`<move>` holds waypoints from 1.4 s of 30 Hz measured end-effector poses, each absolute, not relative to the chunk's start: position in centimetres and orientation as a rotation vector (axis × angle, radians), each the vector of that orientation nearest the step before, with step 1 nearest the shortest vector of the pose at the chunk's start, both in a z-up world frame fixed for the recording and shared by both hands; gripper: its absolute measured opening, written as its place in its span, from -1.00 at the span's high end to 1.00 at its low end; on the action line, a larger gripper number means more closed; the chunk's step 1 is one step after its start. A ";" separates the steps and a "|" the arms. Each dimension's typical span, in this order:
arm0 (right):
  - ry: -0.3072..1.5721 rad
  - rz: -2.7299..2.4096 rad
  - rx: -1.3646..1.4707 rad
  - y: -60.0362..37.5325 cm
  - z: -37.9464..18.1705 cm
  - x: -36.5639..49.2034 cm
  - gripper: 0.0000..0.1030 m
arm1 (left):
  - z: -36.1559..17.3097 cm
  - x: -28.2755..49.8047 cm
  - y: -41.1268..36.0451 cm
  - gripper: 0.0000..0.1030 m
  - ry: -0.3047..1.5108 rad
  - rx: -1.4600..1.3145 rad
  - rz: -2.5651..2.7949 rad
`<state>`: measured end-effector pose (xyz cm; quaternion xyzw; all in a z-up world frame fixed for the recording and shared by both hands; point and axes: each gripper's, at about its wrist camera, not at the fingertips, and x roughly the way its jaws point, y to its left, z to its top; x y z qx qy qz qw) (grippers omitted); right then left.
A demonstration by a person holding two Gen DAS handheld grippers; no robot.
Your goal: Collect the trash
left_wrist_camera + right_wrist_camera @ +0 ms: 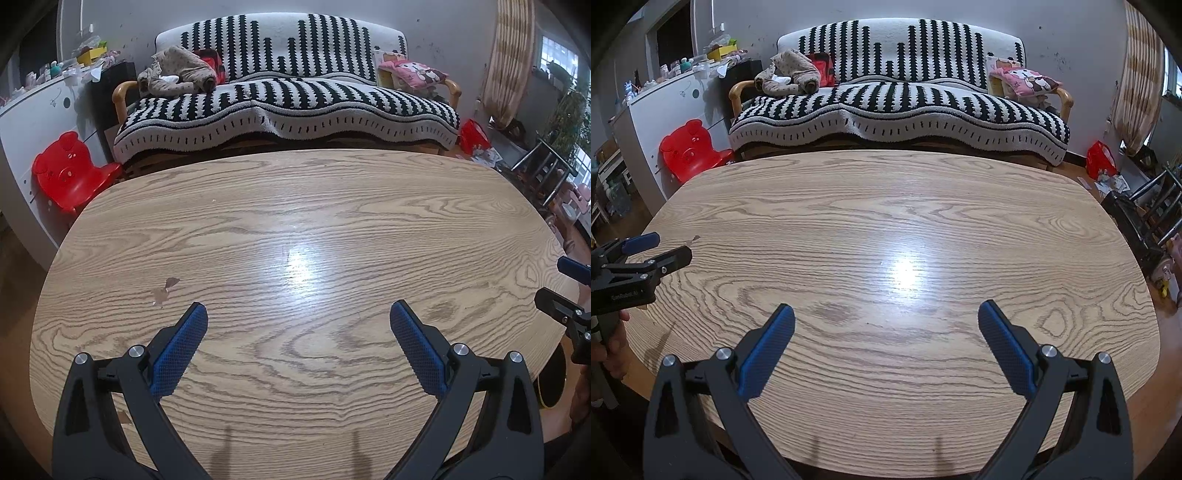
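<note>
over the near edge of the table [295, 229], left hand-held gripper [298, 314] hangs with its blue-padded fingers [181, 347] spread wide, nothing between them. right hand-held gripper [886, 314] same: jaws wide apart, empty, above the wood near the front edge. each one shows at the side of the other's view, the left one at the left border of the right wrist view, gripped by a hand [613, 354]. the two are side by side, well apart. tabletop is light oak grain, rounded corners, bright glare spot near the middle. small brown scrap [164, 290] lies flat on the table just ahead and left of the left gripper's left finger, apart from it; only loose bit on the surface, too small to tell what it is. past the far table edge, sofa [284, 107] with black and white striped cover. on its left end a brown bundle of clothes [177, 72] by something red, on its right end a pink cushion [412, 72]. red bear-shaped chair [70, 171] on the floor left of the sofa, beside a white cabinet [33, 118] with clutter on top. red bag [472, 134] on the floor right of the sofa, curtain [511, 59] and window beyond it.
</note>
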<state>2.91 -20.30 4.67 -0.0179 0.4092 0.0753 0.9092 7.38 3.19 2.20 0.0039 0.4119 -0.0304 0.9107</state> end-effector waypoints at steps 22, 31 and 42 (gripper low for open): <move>0.848 0.156 -0.042 -20.5 4.6 2.8 -0.86 | 1.7 7.7 3.2 -0.87 0.873 0.001 -0.063; 0.848 0.157 -0.042 -20.5 4.6 2.7 -0.86 | 1.5 7.6 3.4 -0.87 0.883 -0.006 -0.065; 0.855 0.152 -0.058 -21.0 4.5 2.4 -0.86 | 1.4 7.8 3.6 -0.87 0.894 -0.019 -0.057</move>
